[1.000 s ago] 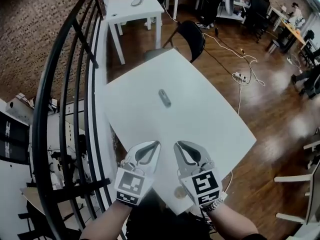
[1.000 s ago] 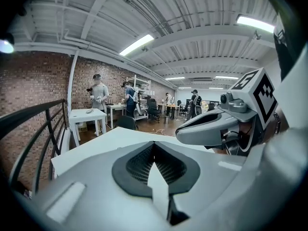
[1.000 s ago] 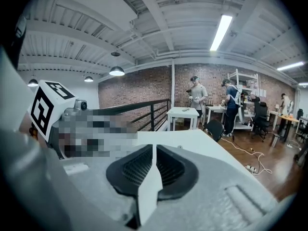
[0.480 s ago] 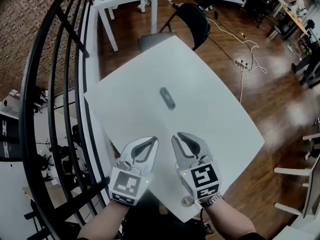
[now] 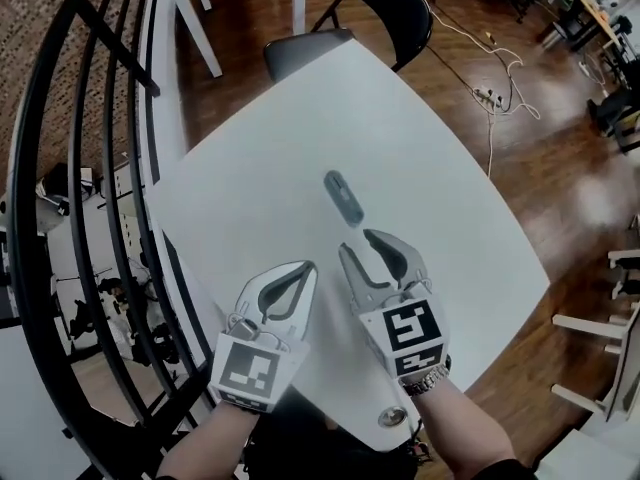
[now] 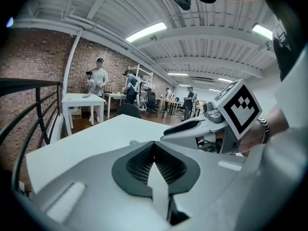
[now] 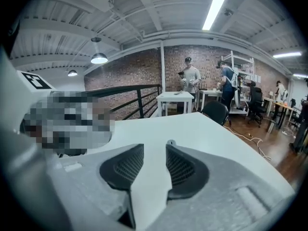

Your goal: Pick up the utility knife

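Utility knife [image 5: 344, 197] lying on white worktop [image 5: 250, 183], right tongs [image 5: 356, 241] near it, opening, empty, left tongs [image 5: 311, 266] closed, empty

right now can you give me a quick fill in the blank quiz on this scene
The table under the utility knife is coloured ____.
The left gripper has its jaws ____.
A black ____ stands at the table's far edge.
Missing words: white; shut; chair.
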{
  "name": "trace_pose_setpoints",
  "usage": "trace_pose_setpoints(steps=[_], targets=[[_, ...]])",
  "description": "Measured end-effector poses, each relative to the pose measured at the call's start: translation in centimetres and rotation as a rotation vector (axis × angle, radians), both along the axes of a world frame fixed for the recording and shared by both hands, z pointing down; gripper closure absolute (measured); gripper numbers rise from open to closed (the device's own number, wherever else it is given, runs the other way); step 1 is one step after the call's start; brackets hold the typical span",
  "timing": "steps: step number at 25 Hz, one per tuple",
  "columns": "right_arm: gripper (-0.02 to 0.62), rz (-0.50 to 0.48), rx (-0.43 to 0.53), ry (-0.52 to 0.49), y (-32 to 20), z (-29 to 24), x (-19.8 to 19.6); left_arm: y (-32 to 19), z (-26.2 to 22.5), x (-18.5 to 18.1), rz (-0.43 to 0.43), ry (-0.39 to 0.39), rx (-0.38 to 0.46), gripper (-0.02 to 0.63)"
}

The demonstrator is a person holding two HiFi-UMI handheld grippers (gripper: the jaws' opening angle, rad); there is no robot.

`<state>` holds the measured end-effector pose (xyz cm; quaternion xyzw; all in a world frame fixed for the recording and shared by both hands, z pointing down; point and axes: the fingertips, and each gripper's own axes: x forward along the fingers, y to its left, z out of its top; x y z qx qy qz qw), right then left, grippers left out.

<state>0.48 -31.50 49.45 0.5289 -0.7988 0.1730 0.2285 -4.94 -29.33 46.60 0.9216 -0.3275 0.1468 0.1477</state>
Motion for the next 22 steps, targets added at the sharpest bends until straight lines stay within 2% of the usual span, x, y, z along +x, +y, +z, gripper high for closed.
trace_pose_setpoints(steps=[11, 22], targets=[[0.397, 0.048, -0.022, 0.054, -6.3, 4.6, 1.3, -4.0, 3.3, 0.7, 0.042, 0.002, -0.045, 0.589], [0.383, -0.011, 0.015, 0.124, -8.3, 7.3, 0.9, -4.7, 5.0, 1.5, 0.086, -0.011, -0.079, 0.589]])
